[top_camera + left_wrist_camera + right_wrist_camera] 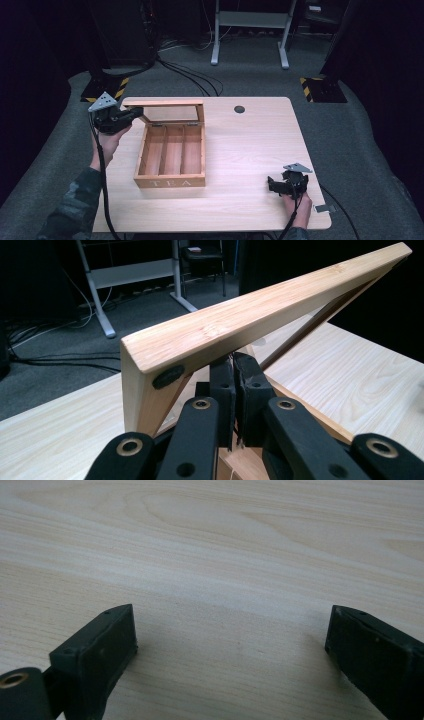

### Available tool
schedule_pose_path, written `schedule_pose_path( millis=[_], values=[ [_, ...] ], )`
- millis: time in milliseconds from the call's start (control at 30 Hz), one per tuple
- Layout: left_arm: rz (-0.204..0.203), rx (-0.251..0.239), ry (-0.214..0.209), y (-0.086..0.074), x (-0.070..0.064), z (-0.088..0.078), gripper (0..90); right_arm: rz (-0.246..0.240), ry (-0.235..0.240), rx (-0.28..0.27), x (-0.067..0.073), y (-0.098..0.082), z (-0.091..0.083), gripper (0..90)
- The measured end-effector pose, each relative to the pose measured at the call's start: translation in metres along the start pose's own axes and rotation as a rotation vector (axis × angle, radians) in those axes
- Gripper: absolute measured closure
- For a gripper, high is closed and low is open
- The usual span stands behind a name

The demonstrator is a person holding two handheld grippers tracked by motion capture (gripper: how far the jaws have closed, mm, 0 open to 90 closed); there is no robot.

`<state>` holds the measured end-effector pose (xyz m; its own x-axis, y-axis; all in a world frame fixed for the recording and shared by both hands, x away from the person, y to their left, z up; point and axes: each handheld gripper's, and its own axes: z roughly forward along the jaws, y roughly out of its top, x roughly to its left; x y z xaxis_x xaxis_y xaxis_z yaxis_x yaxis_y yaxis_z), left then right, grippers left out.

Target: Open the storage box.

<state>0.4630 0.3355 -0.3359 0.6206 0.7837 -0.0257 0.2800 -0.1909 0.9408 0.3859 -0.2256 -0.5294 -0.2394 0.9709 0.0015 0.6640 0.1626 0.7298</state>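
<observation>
While propping lid of tea box with pressed-together left gripper, risking slam if slipping off; right gripper idling, spread apart.

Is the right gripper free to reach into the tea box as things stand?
Probably yes. The right gripper sits open on bare table, nothing lies between it and the tea box, and the lid stands raised.
</observation>
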Motion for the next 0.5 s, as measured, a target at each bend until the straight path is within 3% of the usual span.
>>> schedule_pose_path(
  millis=[500],
  values=[
    [0.002,0.0,0.006,0.0004,-0.0002,0.0003,87.2,0.001,-0.001,0.0,0.0,0.0,0.0,5.8]
  ],
)
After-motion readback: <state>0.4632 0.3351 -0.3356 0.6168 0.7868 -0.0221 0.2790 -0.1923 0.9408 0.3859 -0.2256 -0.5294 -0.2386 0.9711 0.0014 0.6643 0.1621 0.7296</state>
